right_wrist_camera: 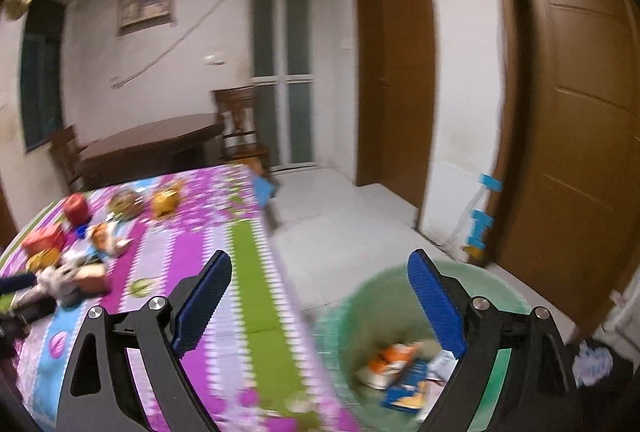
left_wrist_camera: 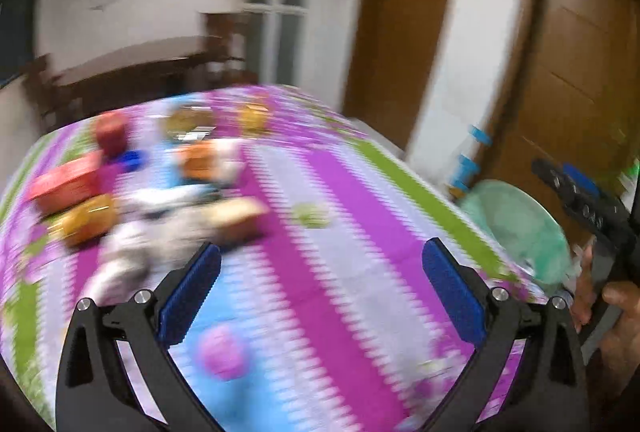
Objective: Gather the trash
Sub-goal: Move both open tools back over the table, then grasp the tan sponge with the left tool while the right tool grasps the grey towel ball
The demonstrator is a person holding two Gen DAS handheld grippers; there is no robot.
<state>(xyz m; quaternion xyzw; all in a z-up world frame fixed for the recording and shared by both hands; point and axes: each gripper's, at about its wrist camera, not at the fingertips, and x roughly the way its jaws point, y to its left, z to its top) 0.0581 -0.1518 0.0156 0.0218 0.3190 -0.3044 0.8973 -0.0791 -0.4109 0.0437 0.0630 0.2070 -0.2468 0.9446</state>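
Observation:
A blurred heap of trash [left_wrist_camera: 132, 200] lies at the left of the table's striped purple, green and blue cloth [left_wrist_camera: 360, 232]: a red box [left_wrist_camera: 68, 180], a red cup [left_wrist_camera: 110, 132], orange packets and white wrappers. A small green scrap [left_wrist_camera: 310, 214] lies apart from the heap. My left gripper [left_wrist_camera: 320, 252] hangs open and empty over the cloth. My right gripper [right_wrist_camera: 320, 260] is open and empty, one finger over the table's edge and the other over the green bin [right_wrist_camera: 340, 332]. Inside the bin lie an orange packet [right_wrist_camera: 394, 356] and a blue packet [right_wrist_camera: 408, 388].
The bin [left_wrist_camera: 520, 224] stands on the white floor [right_wrist_camera: 340, 216] beside the table's right edge. A hand [left_wrist_camera: 616, 312] holds the right gripper [left_wrist_camera: 560, 180] next to it. A dark wooden table [right_wrist_camera: 152, 144] with chairs stands at the back. Brown doors [right_wrist_camera: 572, 112] line the right wall.

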